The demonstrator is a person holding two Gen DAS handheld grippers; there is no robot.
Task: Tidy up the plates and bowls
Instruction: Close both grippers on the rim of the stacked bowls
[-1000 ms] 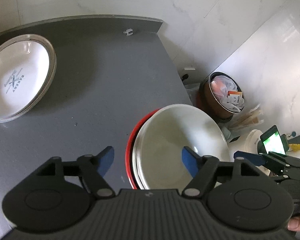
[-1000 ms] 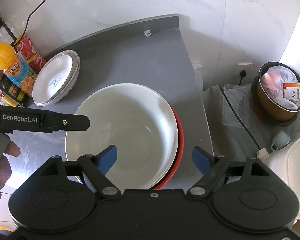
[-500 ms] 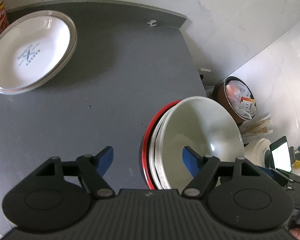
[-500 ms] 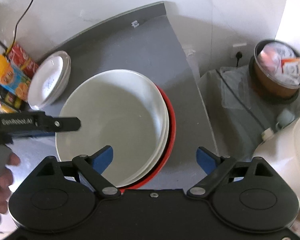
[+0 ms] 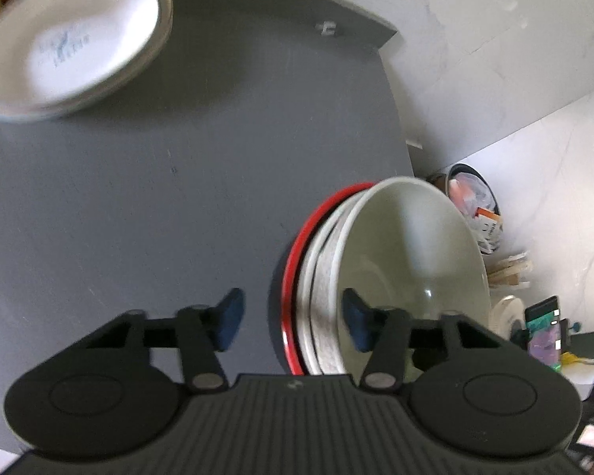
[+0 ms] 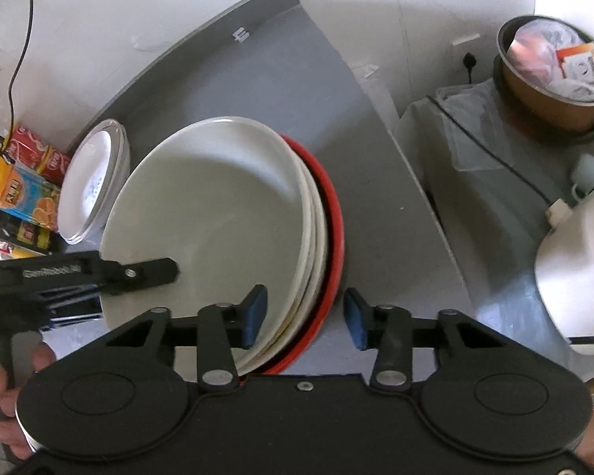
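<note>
Straddling glossy round stacked bowls' (image 6: 217, 206) rims, both grippers' (image 5: 289, 318) (image 6: 305, 318) fingers apart, ungripping.

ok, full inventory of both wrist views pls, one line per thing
counter: 1, dark grey, under all the dishes
bowl stack: several white bowls nested in 1 red, near the counter's right edge
printed plates: a small stack, white, far left of the counter
drink bottle: 1, orange, left of the plates
red cans: at least 2, behind the bottle
brown tub: 1, full of packets, off the counter to the right
phone: 1, screen lit, far right
left gripper: black, blue pads, open astride the stack's left rim
right gripper: black, blue pads, open astride the stack's right rim
</note>
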